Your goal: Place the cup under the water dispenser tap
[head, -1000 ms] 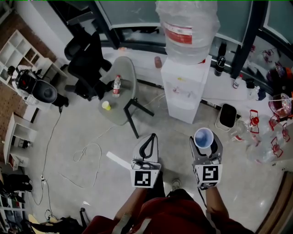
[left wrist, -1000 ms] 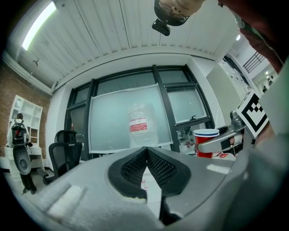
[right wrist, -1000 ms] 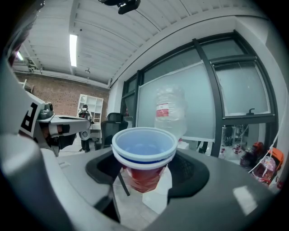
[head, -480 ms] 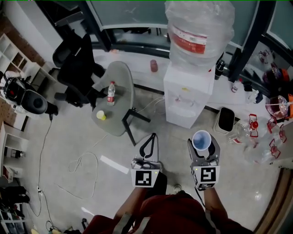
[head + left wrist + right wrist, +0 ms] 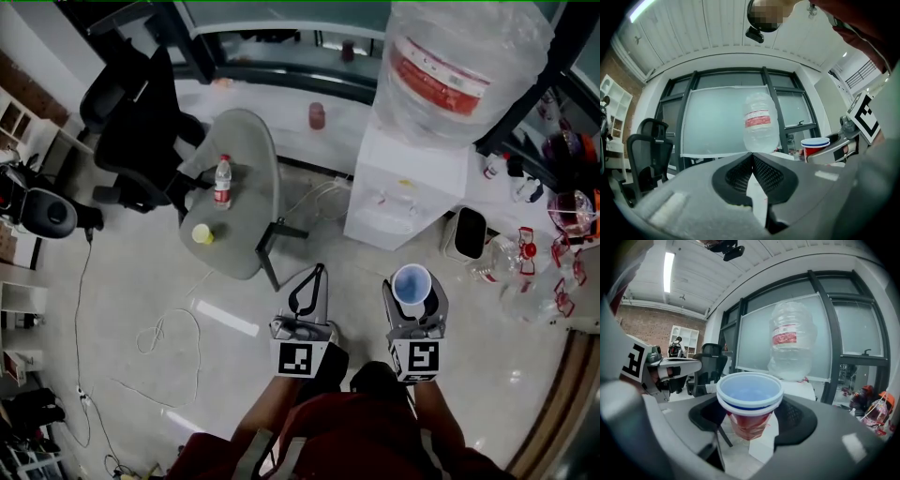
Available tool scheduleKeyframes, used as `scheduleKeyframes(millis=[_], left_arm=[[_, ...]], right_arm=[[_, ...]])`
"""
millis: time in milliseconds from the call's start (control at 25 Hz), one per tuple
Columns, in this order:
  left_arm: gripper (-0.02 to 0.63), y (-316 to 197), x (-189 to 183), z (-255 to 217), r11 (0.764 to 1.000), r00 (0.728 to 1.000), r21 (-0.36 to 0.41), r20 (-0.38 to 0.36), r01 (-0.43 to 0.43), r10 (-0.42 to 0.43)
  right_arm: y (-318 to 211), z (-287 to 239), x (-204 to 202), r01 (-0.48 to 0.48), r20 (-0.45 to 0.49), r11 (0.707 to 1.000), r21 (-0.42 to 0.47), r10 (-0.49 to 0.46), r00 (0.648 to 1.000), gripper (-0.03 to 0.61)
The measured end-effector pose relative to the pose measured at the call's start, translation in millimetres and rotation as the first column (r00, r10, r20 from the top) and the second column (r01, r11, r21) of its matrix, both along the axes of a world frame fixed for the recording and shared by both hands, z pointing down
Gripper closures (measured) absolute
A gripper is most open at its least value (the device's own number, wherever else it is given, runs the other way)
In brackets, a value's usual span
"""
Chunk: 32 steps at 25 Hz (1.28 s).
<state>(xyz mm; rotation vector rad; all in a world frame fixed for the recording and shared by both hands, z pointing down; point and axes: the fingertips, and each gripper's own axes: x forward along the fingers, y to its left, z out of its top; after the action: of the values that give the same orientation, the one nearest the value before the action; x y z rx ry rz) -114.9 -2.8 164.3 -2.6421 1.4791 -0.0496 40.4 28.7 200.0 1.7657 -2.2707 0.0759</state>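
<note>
Two grippers, one cup [image 5: 749,399]. The cup is red with a pale blue inside and stands upright, clamped between the pads of the right gripper [image 5: 413,292]. It hangs above the floor [image 5: 141,272], short of the one water dispenser [image 5: 398,197] and well apart from its taps [image 5: 382,199].

The left gripper [image 5: 307,292] has its jaws pressed together with nothing in them.

We see both grippers pointing forward side by side, roughly level.

One round table [image 5: 246,159] carries one bottle [image 5: 222,181] mid-surface and one yellow cup [image 5: 201,233] near its left edge.

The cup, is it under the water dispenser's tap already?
No, the right gripper holds the cup in the air, well short of the water dispenser.
</note>
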Motion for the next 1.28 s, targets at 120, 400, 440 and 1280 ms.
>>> scheduleKeyframes(millis=[120,400,440,1280], left_arm=[[0.615,-13.2,-3.6,22.2,0.999,1.0,-0.033,-0.023,-0.004,0.004],[0.615,-36.9,7.6,76.4,0.996,0.998,-0.076,-0.035,-0.05,0.047],[0.615,-40.7,11.1,84.5,0.995,0.998,-0.079,-0.041,-0.056,0.053],[0.614,-77.0,65.7,342.0,0.967,0.998,-0.253,0.042,-0.024,0.036]], right_arm=[[-10.1,19.7,-4.1,-0.015,0.02,1.0,-0.009,0.015,1.0,0.273],[-38.4,70.6,-8.4,-0.021,0.069,1.0,-0.007,0.022,0.997,0.273],[-42.4,81.2,-6.0,-0.03,0.078,1.0,-0.009,0.03,0.997,0.273],[-77.5,362.2,35.8,-0.038,0.068,0.981,-0.189,0.051,0.996,0.273]])
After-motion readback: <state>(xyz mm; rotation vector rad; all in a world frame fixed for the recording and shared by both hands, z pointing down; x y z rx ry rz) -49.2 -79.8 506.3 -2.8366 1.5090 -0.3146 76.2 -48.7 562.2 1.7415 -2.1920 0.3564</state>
